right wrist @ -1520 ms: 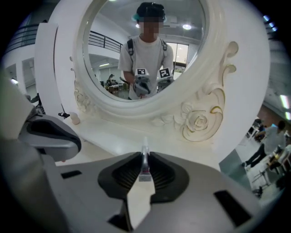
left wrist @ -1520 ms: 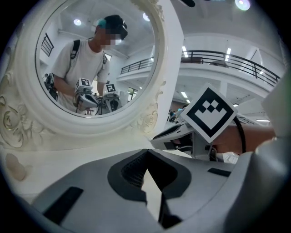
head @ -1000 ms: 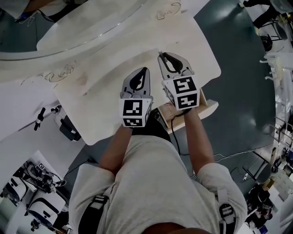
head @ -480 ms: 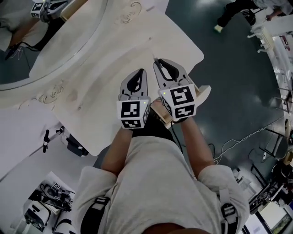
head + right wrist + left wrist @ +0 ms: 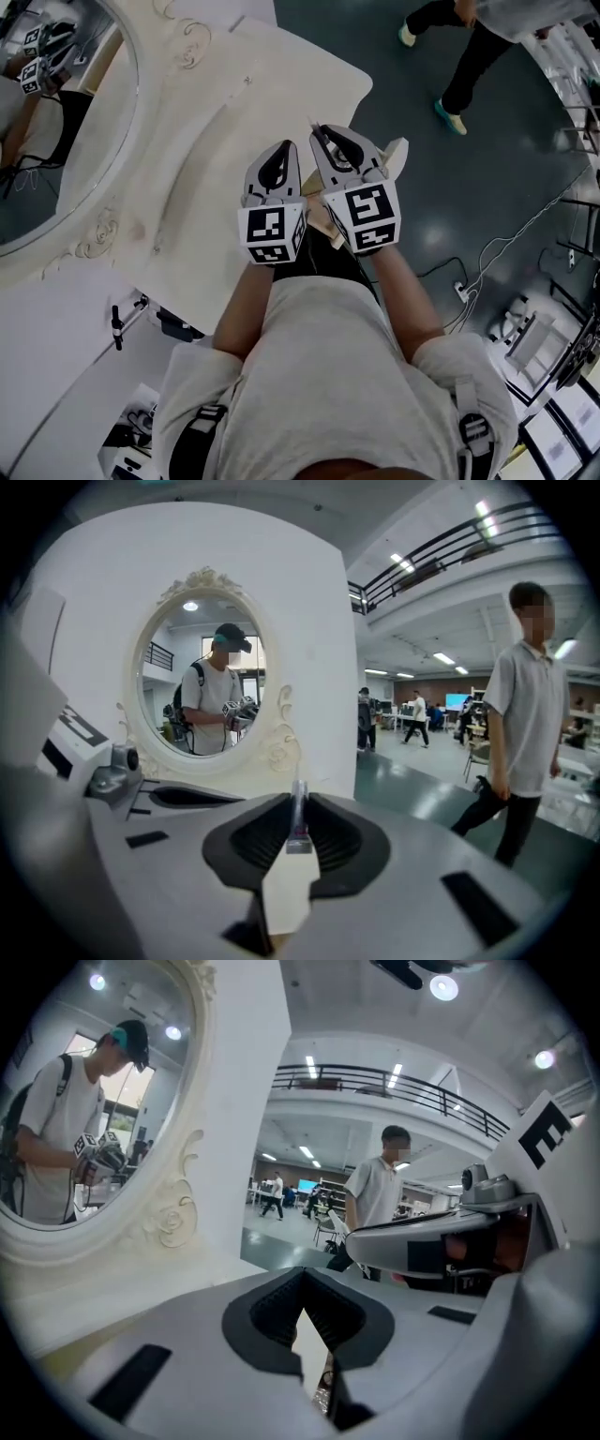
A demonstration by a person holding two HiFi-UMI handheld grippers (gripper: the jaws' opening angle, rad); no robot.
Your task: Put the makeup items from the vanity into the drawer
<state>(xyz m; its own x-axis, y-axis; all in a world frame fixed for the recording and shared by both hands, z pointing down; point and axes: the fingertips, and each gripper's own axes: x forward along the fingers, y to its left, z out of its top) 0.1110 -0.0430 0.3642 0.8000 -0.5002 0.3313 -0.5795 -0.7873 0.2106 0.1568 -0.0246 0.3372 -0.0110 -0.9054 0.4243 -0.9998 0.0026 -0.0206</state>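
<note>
Right gripper [image 5: 298, 803] is clamped, jaws narrowly parted, on a slim clear makeup stick with a silver band [image 5: 297, 829], held over the white vanity top [image 5: 216, 112]. Left gripper [image 5: 302, 1277] has its jaws together and holds nothing. Judged step: carrying the stick to the pale wooden drawer [image 5: 397, 152], which is partly hidden beneath the grippers. Next move: lower the stick into the drawer, then release it.

Item counts
2 grippers: left gripper [image 5: 286, 148], right gripper [image 5: 323, 139]; 1 makeup stick [image 5: 298, 819]; 1 vanity [image 5: 234, 94]; 1 oval mirror [image 5: 56, 141]; 1 drawer [image 5: 398, 155].

Cream vanity top [image 5: 281, 84], carved oval mirror [image 5: 56, 122] behind, drawer [image 5: 397, 153] apparently open
</note>
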